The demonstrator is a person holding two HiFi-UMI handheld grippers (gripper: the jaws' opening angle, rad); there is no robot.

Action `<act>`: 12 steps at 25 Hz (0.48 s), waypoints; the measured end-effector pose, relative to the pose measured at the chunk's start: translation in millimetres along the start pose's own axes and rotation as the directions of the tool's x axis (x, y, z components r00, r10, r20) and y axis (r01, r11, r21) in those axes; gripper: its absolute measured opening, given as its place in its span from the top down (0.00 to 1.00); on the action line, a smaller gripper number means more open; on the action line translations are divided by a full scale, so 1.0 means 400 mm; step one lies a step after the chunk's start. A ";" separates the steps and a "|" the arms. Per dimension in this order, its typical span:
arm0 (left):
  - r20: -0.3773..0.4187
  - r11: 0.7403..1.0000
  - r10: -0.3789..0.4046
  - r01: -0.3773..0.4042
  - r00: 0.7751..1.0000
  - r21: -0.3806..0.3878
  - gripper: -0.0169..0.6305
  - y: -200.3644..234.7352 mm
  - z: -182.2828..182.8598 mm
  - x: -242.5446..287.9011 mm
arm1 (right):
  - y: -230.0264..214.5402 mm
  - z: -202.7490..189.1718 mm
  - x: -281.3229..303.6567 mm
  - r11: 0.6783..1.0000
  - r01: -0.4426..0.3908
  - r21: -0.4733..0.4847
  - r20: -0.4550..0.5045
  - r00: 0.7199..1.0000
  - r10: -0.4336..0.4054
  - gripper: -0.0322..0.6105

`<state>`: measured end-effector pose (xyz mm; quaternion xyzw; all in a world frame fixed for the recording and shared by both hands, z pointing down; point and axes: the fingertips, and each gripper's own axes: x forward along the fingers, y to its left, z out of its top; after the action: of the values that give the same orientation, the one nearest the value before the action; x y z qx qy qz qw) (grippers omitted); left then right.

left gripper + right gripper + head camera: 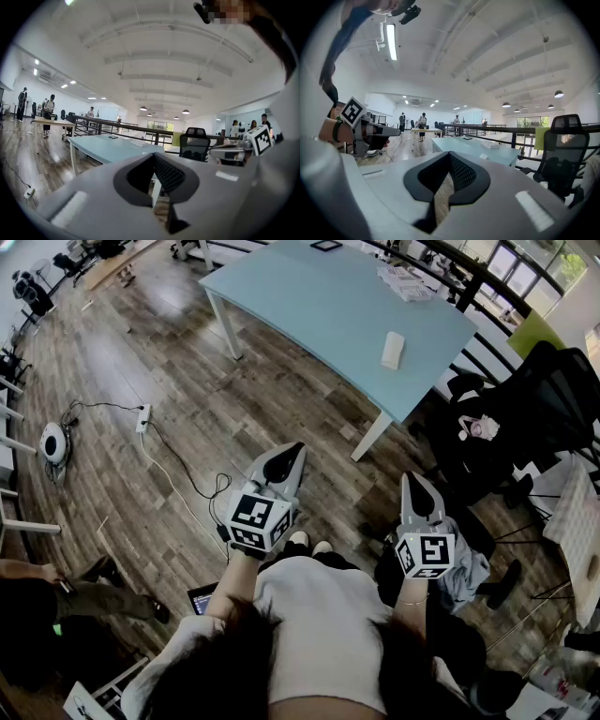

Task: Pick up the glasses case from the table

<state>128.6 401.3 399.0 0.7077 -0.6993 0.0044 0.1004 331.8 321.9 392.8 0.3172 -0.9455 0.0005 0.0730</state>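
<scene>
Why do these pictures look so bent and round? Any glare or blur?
Head view: the wide lens bows the table; glare on the floor. Left gripper view: dark rounded corners. Right gripper view: the ceiling lamp glares.

A large open-plan office.
A long pale-blue counter [319, 296] stands on a wood-plank floor [169, 399], with a black mesh office chair [553, 399] to its right. A black railing [497, 129] runs behind it, pendant lamps [558, 94] hang from a beamed white ceiling [487, 47], and people [423, 123] stand at far desks.
</scene>
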 end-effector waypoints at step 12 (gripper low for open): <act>0.005 0.998 0.054 -0.054 0.999 -0.006 0.88 -0.004 -0.023 -0.009 | -0.015 -0.011 0.012 0.999 -0.032 0.022 0.018 0.999 0.031 0.94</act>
<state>131.2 406.2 407.1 0.6881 -0.7186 0.0034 0.1006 332.0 314.5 397.4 0.3030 -0.9510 0.0093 0.0611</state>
